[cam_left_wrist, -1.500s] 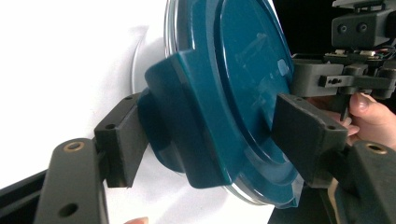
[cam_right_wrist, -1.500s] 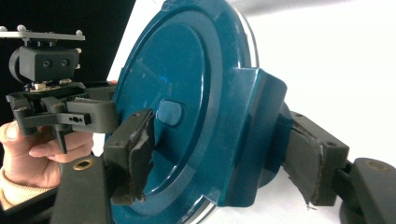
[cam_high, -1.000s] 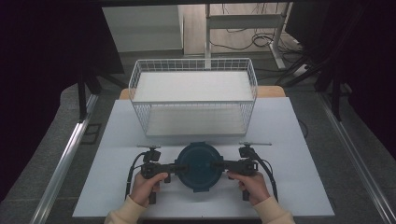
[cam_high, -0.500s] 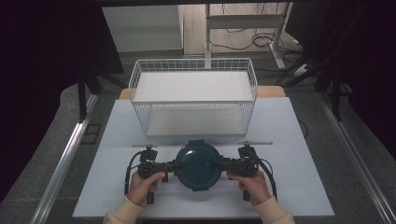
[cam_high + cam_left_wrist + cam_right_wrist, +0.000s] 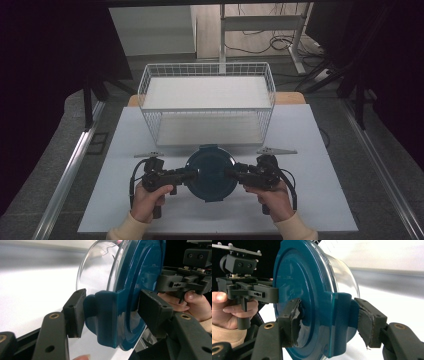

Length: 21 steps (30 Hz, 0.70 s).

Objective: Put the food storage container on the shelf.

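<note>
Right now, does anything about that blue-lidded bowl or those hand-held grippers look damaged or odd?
Yes. In the right gripper view, the pads of the right hand-held gripper look torn and frayed where they clamp the side clip of the blue lid. The glass container itself looks sound, and nothing has spilled.

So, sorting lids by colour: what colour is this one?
Dark teal lid, clearest in the right gripper view.

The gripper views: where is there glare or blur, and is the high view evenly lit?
Left gripper view: glare on the clear bowl, table washed out. Right gripper view: sheen on the blue lid, background blurred. High view: table bright, surroundings dark.
</note>
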Motion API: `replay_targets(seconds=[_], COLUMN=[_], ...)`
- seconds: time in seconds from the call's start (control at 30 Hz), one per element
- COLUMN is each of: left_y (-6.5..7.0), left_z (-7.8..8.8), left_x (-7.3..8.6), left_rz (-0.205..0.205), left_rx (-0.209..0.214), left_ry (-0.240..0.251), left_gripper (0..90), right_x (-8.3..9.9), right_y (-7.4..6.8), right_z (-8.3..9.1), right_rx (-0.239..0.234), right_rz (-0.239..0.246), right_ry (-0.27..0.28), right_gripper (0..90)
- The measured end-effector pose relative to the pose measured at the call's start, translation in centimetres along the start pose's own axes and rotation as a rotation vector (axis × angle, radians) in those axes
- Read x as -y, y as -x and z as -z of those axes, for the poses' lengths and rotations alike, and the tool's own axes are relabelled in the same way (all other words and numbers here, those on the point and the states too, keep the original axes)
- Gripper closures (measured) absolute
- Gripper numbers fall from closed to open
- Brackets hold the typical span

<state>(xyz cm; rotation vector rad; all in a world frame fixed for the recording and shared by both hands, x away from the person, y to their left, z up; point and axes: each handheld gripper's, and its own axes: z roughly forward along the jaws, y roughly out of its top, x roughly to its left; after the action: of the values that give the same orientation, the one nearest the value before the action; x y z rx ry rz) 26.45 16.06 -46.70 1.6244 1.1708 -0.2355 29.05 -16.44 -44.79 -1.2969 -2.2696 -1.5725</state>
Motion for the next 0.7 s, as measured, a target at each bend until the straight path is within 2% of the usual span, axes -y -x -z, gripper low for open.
replay_targets(seconds=[0.43,0.7], left_y=[1.3,1.9], left_z=[1.2,2.3], left_x=[-0.5,-1.1], left_rz=[-0.041,-0.06], left_rx=[0.012,0.021], left_ry=[0.033,0.051], left_gripper=[40.7,40.9], right_x=[-0.9,-1.5], right_y=[-1.9,-3.0], right_z=[1.1,1.5], right_rx=[0.011,0.009], right_rz=[0.083,0.109], right_ry=[0.037,0.061], right_gripper=[41.1,41.2])
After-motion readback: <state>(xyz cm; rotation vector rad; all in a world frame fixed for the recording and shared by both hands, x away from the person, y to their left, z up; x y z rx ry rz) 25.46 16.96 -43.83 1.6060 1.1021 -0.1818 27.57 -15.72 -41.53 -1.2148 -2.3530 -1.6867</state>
